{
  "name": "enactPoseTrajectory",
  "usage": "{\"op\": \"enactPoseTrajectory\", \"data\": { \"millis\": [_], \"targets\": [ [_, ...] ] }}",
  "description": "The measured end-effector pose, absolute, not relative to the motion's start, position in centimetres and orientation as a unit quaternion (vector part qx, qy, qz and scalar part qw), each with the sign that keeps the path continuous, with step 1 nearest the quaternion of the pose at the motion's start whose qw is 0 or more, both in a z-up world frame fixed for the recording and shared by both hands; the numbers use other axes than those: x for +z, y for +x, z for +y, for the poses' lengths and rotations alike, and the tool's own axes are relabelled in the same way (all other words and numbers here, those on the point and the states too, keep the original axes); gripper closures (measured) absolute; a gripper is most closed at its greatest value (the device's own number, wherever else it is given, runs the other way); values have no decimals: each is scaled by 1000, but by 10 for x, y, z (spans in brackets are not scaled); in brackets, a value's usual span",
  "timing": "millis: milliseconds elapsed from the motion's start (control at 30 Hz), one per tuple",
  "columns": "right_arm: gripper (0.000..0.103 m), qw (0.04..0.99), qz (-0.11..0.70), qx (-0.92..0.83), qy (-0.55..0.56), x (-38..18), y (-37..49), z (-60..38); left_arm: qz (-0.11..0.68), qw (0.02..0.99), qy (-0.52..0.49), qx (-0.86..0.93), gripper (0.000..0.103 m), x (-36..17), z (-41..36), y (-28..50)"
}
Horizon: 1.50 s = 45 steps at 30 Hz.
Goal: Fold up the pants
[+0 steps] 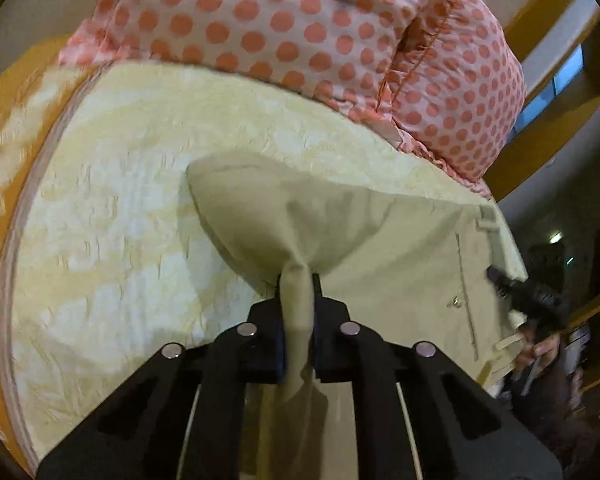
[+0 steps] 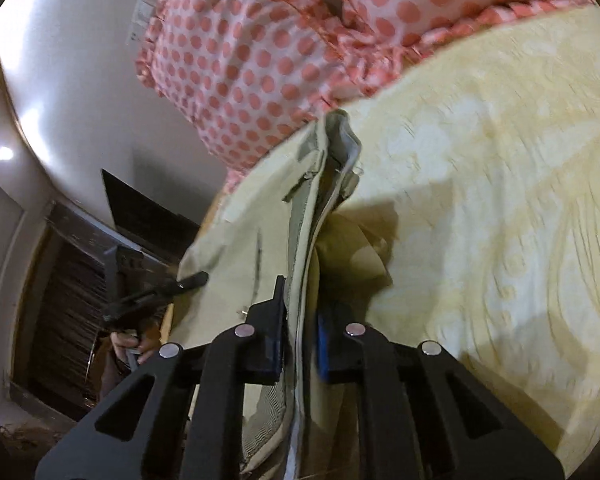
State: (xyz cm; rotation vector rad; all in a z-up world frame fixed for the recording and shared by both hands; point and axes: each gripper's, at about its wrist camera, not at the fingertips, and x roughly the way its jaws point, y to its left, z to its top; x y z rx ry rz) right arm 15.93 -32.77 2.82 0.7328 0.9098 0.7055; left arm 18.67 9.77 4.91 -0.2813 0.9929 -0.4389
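Observation:
Beige pants [image 1: 400, 248] hang lifted over a pale yellow bedspread [image 1: 120, 208]. My left gripper [image 1: 298, 280] is shut on a bunched fold of the pants cloth, which drapes away from the fingers. My right gripper [image 2: 300, 284] is shut on the waistband edge of the pants [image 2: 260, 216], with the lining showing. The right gripper also shows at the right of the left wrist view [image 1: 516, 288], and the left gripper at the left of the right wrist view [image 2: 180, 284].
Pink pillows with coral dots [image 1: 300, 20] lie at the head of the bed [image 2: 500, 200], also in the right wrist view [image 2: 260, 52]. An orange bed border [image 1: 4, 92] runs on the left. A dark cabinet [image 2: 72, 280] stands beside the bed.

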Motion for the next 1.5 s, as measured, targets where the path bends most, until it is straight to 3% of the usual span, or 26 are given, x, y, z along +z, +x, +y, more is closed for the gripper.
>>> {"op": "enactPoseTrajectory", "data": {
  "millis": [267, 333, 367, 433, 567, 700, 767, 800, 900, 967, 1033, 1100, 1267, 1500],
  "targets": [
    [91, 819, 380, 277, 330, 48, 236, -342, 425, 880, -104, -185, 97, 78, 68, 262],
    [90, 832, 394, 242, 307, 40, 251, -343, 430, 887, -70, -157, 92, 72, 50, 288],
    [83, 837, 415, 216, 283, 33, 258, -341, 437, 887, -51, -139, 89, 67, 43, 298],
    [69, 842, 457, 151, 245, 25, 262, -345, 452, 884, -31, -111, 72, 61, 36, 305],
    [63, 865, 379, 193, 267, 59, 226, -357, 390, 916, -9, -92, 60, 83, 44, 272],
    [45, 826, 420, 271, 260, 60, 217, -326, 396, 894, -85, -191, 53, 87, 43, 247],
    [43, 803, 485, 244, 246, 36, 227, -311, 450, 866, -91, -198, 53, 64, 30, 258],
    [43, 810, 468, 245, 256, 34, 226, -313, 472, 857, -84, -187, 54, 53, 25, 265],
    [42, 813, 482, 196, 262, 41, 219, -316, 473, 865, -57, -157, 68, 44, 19, 267],
    [7, 832, 469, 174, 239, 58, 192, -313, 466, 869, -64, -152, 54, 56, 22, 248],
    [4, 866, 419, 183, 202, 76, 144, -308, 419, 897, -36, -139, 22, 72, 25, 202],
    [1, 890, 379, 191, 164, 82, 99, -295, 381, 918, -5, -108, 5, 79, 26, 160],
    [1, 902, 386, 148, 127, 62, 55, -257, 370, 925, 30, -76, 2, 56, 21, 81],
    [1, 905, 401, 95, 105, 47, 36, -227, 401, 914, -4, -67, 2, 28, 24, 59]
  ]
}}
